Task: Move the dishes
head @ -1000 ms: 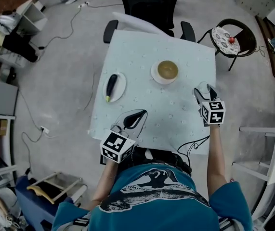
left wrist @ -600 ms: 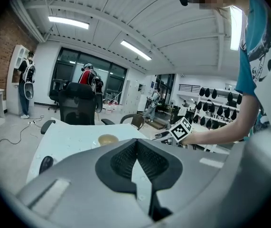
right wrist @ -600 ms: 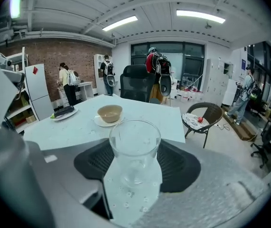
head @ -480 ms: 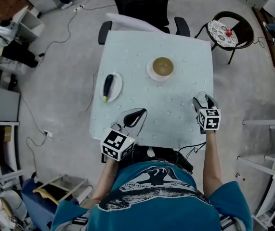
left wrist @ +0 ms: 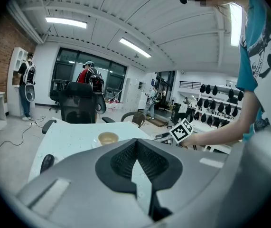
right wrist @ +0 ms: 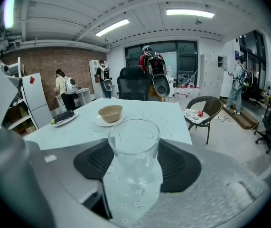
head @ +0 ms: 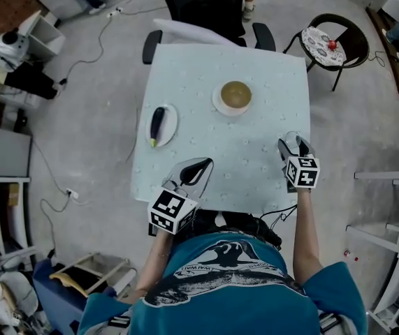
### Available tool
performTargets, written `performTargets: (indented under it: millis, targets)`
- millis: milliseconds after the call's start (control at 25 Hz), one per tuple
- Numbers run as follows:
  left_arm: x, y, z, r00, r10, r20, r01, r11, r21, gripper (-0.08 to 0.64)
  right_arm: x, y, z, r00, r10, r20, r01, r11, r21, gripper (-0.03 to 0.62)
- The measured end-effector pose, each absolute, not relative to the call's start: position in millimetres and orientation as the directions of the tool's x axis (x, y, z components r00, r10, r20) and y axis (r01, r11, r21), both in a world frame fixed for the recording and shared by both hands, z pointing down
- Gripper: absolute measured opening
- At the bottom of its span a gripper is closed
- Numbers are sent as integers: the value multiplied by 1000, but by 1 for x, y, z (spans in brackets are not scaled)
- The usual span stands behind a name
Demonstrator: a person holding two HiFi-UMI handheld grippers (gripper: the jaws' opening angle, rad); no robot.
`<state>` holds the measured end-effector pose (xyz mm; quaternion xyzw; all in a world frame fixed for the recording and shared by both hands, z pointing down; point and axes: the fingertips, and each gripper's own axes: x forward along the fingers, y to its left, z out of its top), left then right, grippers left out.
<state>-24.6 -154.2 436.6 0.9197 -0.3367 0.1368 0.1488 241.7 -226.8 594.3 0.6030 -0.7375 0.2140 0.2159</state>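
The right claw (right wrist: 134, 151) grips a clear glass (right wrist: 134, 134); its slick wall may slip. The left claw (left wrist: 136, 145) is closed and empty.

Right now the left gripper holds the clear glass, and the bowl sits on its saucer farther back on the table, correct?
No: the right gripper holds the glass, as the right gripper view shows. The bowl does sit on its saucer farther back on the table.

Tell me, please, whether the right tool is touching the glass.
Touching. The right gripper view shows both pads of the right tool pressed against the sides of the glass.
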Motion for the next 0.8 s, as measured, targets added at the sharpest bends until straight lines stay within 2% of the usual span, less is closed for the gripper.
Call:
performTargets:
  millis: [240, 480, 800]
  targets:
    - [-29, -153, 438, 721, -590, 362, -674, -718, 172, 11, 244, -222, 588, -171, -791, 587, -985, 154, -79, 301]
    - [-37, -156, 437, 702, -612, 364, -695, -701, 161, 11, 246, -223, 548, -175, -841, 512, -985, 145, -97, 305]
    - [-39, -157, 442, 695, -613, 376, -698, -700, 151, 11, 231, -244, 494, -244, -878, 412, -970, 228, -88, 304]
